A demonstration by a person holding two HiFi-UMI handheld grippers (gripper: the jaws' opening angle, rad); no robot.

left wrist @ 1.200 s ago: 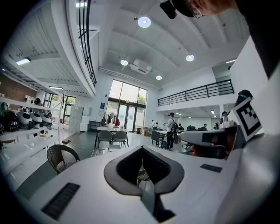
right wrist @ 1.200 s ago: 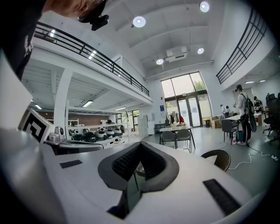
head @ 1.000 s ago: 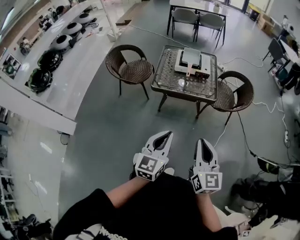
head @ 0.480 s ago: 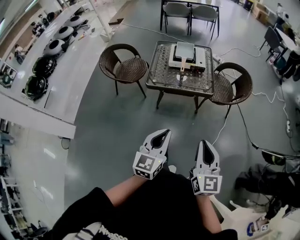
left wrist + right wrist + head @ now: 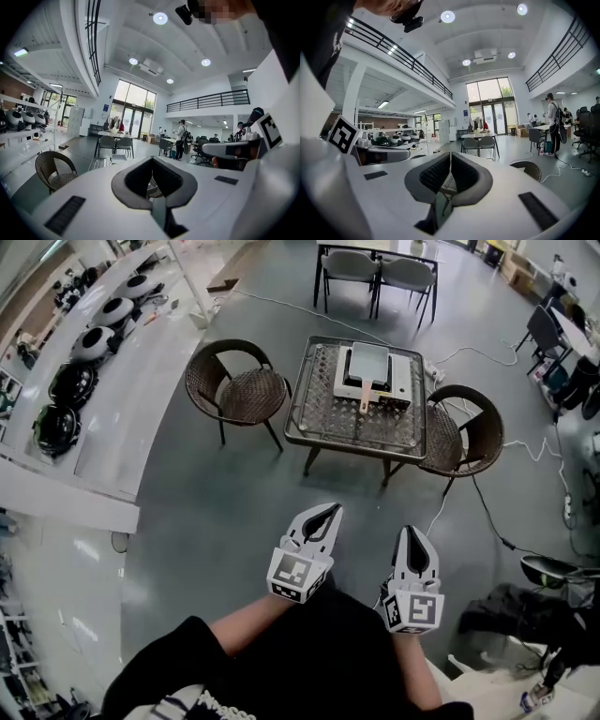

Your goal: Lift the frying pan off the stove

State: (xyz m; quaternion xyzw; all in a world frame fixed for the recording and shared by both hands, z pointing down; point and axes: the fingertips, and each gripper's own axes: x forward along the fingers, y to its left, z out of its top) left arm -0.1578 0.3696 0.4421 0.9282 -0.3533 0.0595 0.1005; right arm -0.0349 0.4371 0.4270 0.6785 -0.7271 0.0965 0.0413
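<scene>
Jaws of the left gripper (image 5: 330,512) and the right gripper (image 5: 410,534) are fully closed and hold nothing. Both grippers sit low in the frame, above bare floor. Frying pan (image 5: 367,365), square with a wooden handle pointing toward the person, sits on the stove (image 5: 401,382) on the desk (image 5: 314,418) at upper centre, well apart from either gripper. Lift judged not begun.

Risks:
- Closed jaws would knock the handle aside rather than take it.
- A grip on the narrow handle alone may let the pan tip.
- Wicker chairs (image 5: 234,385) flanking the desk crowd the approach.
</scene>
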